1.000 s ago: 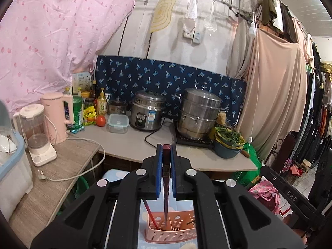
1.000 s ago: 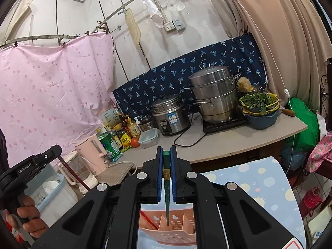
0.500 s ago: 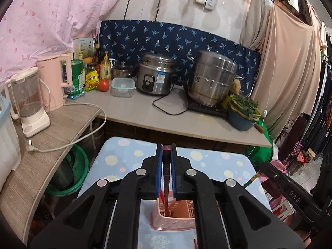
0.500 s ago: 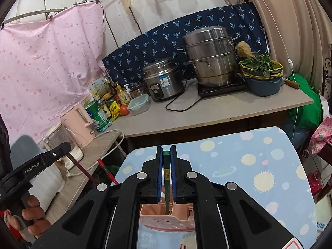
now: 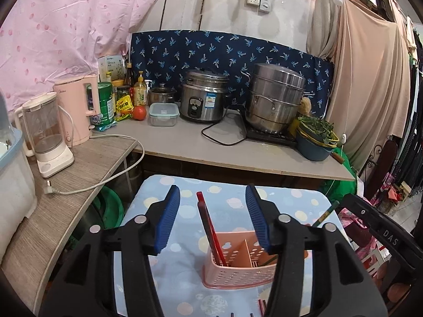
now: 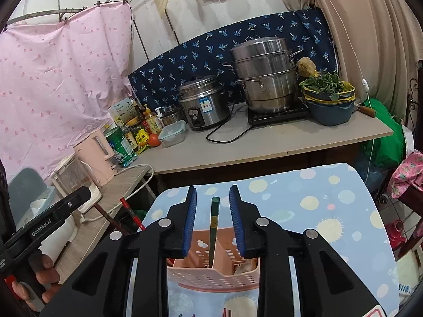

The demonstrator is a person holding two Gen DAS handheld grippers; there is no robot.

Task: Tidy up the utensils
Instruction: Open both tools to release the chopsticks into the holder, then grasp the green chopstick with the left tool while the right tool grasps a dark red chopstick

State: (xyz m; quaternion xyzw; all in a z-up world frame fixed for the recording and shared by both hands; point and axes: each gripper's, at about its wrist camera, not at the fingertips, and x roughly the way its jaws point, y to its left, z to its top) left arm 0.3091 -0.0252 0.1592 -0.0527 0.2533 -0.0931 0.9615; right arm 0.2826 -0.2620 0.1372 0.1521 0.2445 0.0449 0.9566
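A pink perforated utensil basket (image 5: 238,269) stands on the blue dotted tablecloth (image 5: 232,200); it also shows in the right wrist view (image 6: 211,274). My left gripper (image 5: 212,216) is open above it; two red chopsticks (image 5: 208,227) stand in the basket's left compartment, free between the jaws. My right gripper (image 6: 212,219) is open; a green chopstick (image 6: 213,227) stands upright in the basket between its jaws, untouched. The green chopstick's top (image 5: 323,215) shows at the right in the left wrist view.
More chopstick ends (image 5: 260,307) lie on the cloth at the bottom edge. Behind the table is a counter (image 5: 211,145) with a rice cooker (image 5: 203,96), steamer pot (image 5: 275,97), kettle (image 5: 79,108), blender (image 5: 46,132) and a bowl of greens (image 5: 314,137).
Both grippers tilted down toward the basket, then opened. The red chopsticks and the green chopstick were let go and now stand in the basket.
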